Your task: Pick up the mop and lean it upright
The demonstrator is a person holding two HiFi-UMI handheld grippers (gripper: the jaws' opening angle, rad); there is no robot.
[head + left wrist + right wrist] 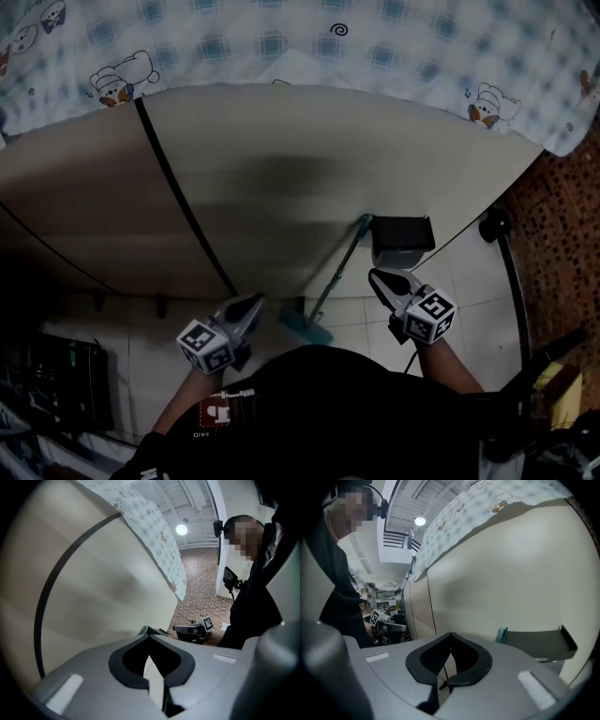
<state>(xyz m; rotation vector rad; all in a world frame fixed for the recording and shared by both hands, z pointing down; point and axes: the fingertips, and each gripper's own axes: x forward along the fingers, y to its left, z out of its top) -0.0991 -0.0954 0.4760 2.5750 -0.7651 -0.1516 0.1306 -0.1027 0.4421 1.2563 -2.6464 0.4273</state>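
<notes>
One mop [336,274] leans slanted, its top against the beige panel [281,169] and its head on the tiled floor [469,281], between the left gripper [251,309] and the right gripper [380,277]. On smooth tiles its foot could, I judge, slide out, or a nudge could tip it toward the one dark box [403,232] just beside it. Two grippers, both with fingers pressed together, hold nothing. One checked cloth [281,42] tops the panel.

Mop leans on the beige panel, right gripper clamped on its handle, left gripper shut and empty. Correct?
No. The right gripper is shut on nothing: the right gripper view shows its jaws together with no handle between them. The mop does lean on the beige panel, and the left gripper is shut and empty.
</notes>
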